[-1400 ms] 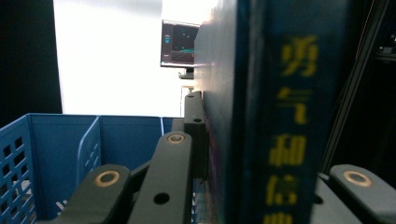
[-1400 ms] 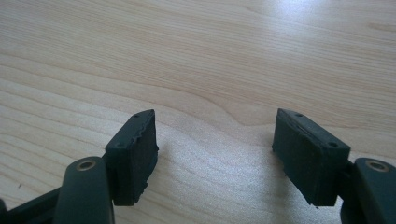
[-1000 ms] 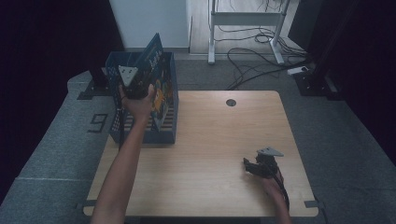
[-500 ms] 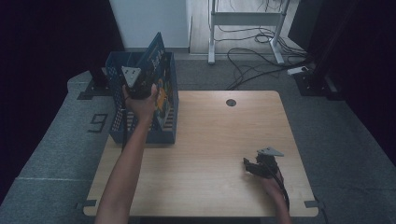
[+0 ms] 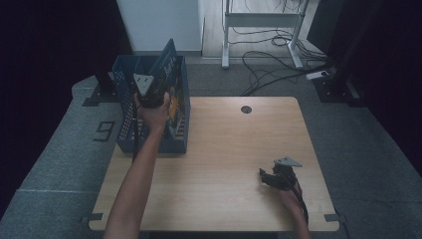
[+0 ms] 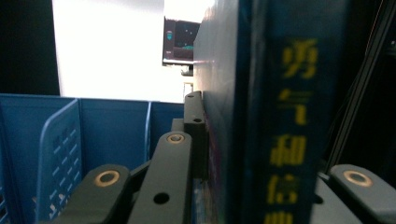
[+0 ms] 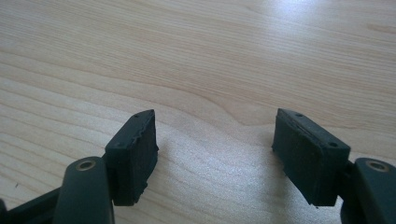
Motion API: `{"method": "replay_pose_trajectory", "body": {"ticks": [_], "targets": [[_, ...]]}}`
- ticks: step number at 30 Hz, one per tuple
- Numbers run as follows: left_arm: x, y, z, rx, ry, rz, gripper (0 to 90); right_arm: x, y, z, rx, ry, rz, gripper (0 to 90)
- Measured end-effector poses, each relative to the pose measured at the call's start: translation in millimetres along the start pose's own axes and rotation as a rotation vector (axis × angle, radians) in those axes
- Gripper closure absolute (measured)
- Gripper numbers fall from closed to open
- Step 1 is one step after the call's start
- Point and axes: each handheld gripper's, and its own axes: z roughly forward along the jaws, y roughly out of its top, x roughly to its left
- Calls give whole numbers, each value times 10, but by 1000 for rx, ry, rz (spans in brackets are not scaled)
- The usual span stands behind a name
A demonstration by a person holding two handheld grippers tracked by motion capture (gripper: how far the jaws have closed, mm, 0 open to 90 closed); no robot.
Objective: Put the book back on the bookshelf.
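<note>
A dark blue book (image 5: 168,63) with yellow characters on its spine (image 6: 289,116) leans tilted in a blue slotted basket (image 5: 124,134) at the table's left edge. My left gripper (image 5: 149,95) is over the basket, shut on the book, with the spine between its jaws (image 6: 275,140). My right gripper (image 5: 264,177) rests low over the table's near right part. Its pads (image 7: 135,149) stand apart with only bare wood (image 7: 187,56) between them (image 7: 217,149).
The basket has inner dividers (image 6: 56,149) to the left of the book. A round cable hole (image 5: 246,109) lies near the table's far edge. Beyond the table are grey carpet, a metal frame (image 5: 259,20) and loose cables (image 5: 268,55).
</note>
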Motion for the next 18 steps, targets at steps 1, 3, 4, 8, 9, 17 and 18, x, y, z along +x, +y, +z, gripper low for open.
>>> {"method": "replay_pose_trajectory", "body": {"ticks": [1,3,4,8,9,17,18], "targets": [[-6,-22,-2,-1,-3,-1,819,0,0,0,0,0,0,295],[-24,-67,-3,8,-12,14,818,2,0,1,0,-2,-3,294],[-31,-91,2,18,-13,22,818,3,0,2,0,-2,-5,294],[-35,-202,28,57,-17,16,815,4,0,2,0,-3,-5,294],[-36,-233,33,73,-20,17,814,3,0,1,1,-2,-7,294],[-77,-398,-48,94,-48,29,795,6,0,0,3,-3,-5,294],[-81,-394,-62,94,-59,27,785,8,0,1,3,-4,-6,294]]}}
